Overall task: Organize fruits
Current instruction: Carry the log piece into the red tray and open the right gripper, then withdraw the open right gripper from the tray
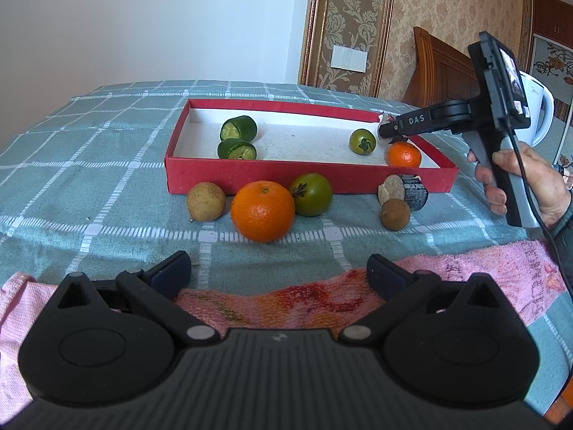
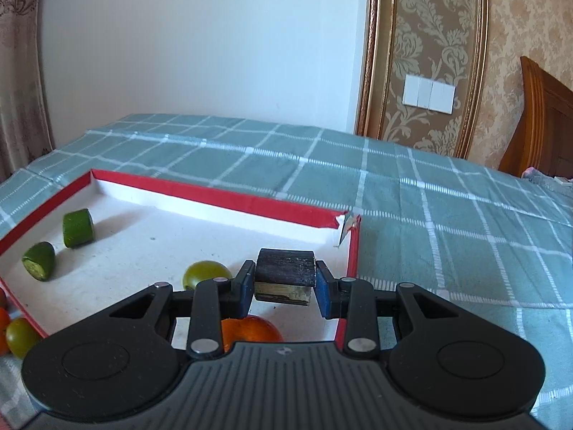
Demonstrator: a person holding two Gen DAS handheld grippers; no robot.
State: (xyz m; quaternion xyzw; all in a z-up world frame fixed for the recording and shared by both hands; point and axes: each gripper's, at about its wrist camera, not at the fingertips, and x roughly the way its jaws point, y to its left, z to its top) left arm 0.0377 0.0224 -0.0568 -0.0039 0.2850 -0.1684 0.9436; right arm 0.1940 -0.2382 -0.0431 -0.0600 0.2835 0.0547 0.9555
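Observation:
A red box [image 1: 286,179] on the checked cloth holds two green cut pieces [image 1: 238,139], a green tomato [image 1: 362,141] and a small orange [image 1: 403,154]. In front of it lie a tan round fruit [image 1: 206,201], a big orange [image 1: 262,210], a green tomato [image 1: 311,193], a dark cut piece [image 1: 413,191] and a brown round fruit [image 1: 395,214]. My right gripper [image 2: 284,283] is shut on a dark cut piece [image 2: 284,268] above the box's right end [image 2: 352,251], over the tomato [image 2: 206,274] and orange [image 2: 250,328]. My left gripper [image 1: 277,272] stands open and empty, short of the fruit row.
A pink towel [image 1: 322,301] lies along the table's near edge under my left gripper. A person's hand [image 1: 519,179] holds the right gripper [image 1: 386,130] at the right. A white kettle [image 1: 537,107] and a wooden headboard [image 1: 440,68] stand behind.

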